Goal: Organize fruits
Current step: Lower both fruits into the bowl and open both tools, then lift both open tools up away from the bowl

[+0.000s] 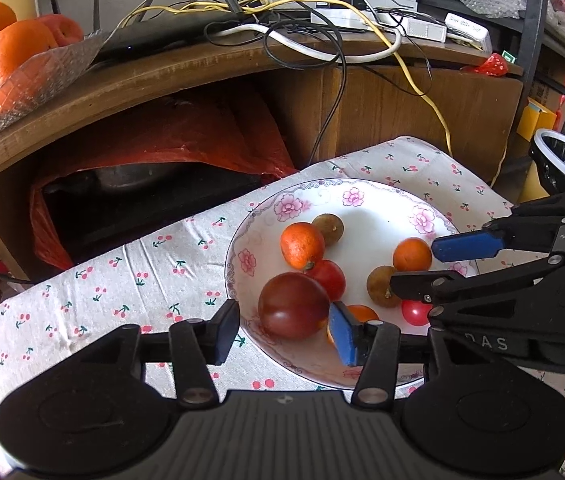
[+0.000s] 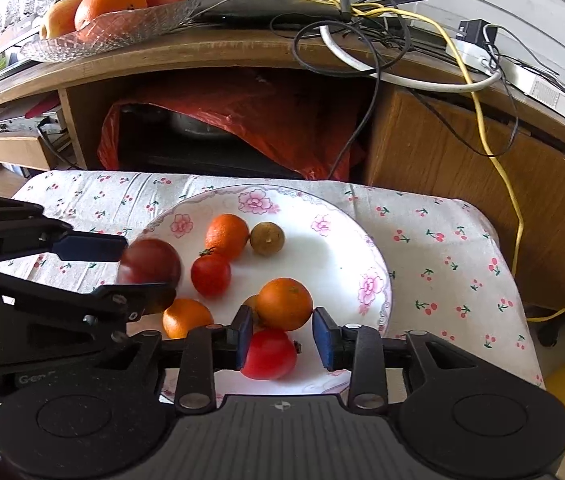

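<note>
Already most of the small fruit sits gathered on the flowered plate (image 2: 374,280), which rests on the cherry-print cloth of the table (image 2: 442,240) in the lower middle of both views. By the look of it the sorting is well along but not finished.

On the plate lie three small oranges, two brown longans, two red tomatoes and a dark red plum (image 1: 293,306). I see no loose fruit on the cloth around the plate, so what is left seems to be arranging or letting go, not fetching.

The left tongs (image 1: 282,332) stand spread around the plum at the plate's near left rim; its pads flank the fruit, and in the right wrist view the plum is blurred, so I cannot tell whether a pad touches it. The right tongs (image 2: 282,334) are also spread, with one of the oranges (image 2: 285,304) sitting in the gap just beyond the pads and a tomato (image 2: 269,354) below them; neither looks pinched.

A glass dish (image 2: 122,36) of large oranges and apples sits on the wooden shelf at upper left, well apart from the plate.
</note>
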### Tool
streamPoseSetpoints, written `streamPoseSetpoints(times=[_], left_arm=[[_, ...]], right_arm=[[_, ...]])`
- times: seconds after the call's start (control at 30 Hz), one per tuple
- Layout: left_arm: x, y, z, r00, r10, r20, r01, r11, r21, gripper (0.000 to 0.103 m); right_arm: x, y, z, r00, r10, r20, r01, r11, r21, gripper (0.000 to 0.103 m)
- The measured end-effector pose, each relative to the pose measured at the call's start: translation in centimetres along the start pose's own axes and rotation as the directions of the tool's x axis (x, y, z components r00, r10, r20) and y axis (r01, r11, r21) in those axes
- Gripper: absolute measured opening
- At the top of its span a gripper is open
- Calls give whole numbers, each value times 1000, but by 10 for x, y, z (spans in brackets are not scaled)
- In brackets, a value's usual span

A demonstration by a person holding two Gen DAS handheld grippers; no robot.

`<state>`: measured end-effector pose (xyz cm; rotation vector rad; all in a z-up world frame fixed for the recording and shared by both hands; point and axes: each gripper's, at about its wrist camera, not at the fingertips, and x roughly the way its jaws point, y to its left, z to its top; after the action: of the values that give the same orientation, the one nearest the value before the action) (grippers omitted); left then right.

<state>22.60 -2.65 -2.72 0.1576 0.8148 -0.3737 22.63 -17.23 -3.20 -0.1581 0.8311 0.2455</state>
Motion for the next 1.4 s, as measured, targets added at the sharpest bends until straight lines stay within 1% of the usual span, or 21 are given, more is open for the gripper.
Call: streamPoseSetpoints(times=[0.07,0.2,0.4,0.53,0.63,0.67,0.73,0.87,1.0,1.07,1.17,1.23,1.4], left_arm=[[0,0,0,1000,-1,1,1,1000,-2,60],[-5,-1,0,1000,2,11,-2,1000,0,64],[-14,-1,0,999,18,33,-18,1000,2,73],[-18,-1,0,998,43,41,-43,999,1,80],[-21,1,-1,998,52,46,-52,999,-17,85],[-21,1,-1,998,52,46,-51,998,-25,87],[-23,3,-2,998,48,41,-46,998,-48,88],[-26,5,-3,998,47,31,-44,995,-85,91],[-34,2,-8,996,77,32,-74,994,-84,93],[-41,2,-12,996,82,35,-78,993,-89,95],[-52,-1,-18,996,81,44,-76,992,-104,99],[-60,-6,-22,994,98,51,-92,990,-105,103],[-75,-17,-31,989,128,69,-123,989,-78,103]], right_arm=[[0,-3,0,1000,0,-1,0,1000,10,36],[-2,-4,-1,1000,-6,3,5,1000,12,37],[-7,-4,-2,1000,-18,2,18,1000,18,43],[-12,-4,-3,1000,-25,8,25,999,23,44],[-18,-3,-5,999,-32,13,32,999,22,45],[-19,-4,-6,999,-37,14,37,999,22,47],[-22,-5,-8,999,-50,12,50,998,27,50],[-28,-9,-12,998,-61,7,61,997,42,50],[-39,-9,-18,998,-68,9,68,996,54,50],[-47,-8,-23,997,-74,8,73,996,60,52],[-57,-7,-31,997,-83,2,83,994,75,53],[-64,-5,-36,996,-88,-1,88,993,84,53],[-80,1,-48,995,-96,4,96,991,92,54]])
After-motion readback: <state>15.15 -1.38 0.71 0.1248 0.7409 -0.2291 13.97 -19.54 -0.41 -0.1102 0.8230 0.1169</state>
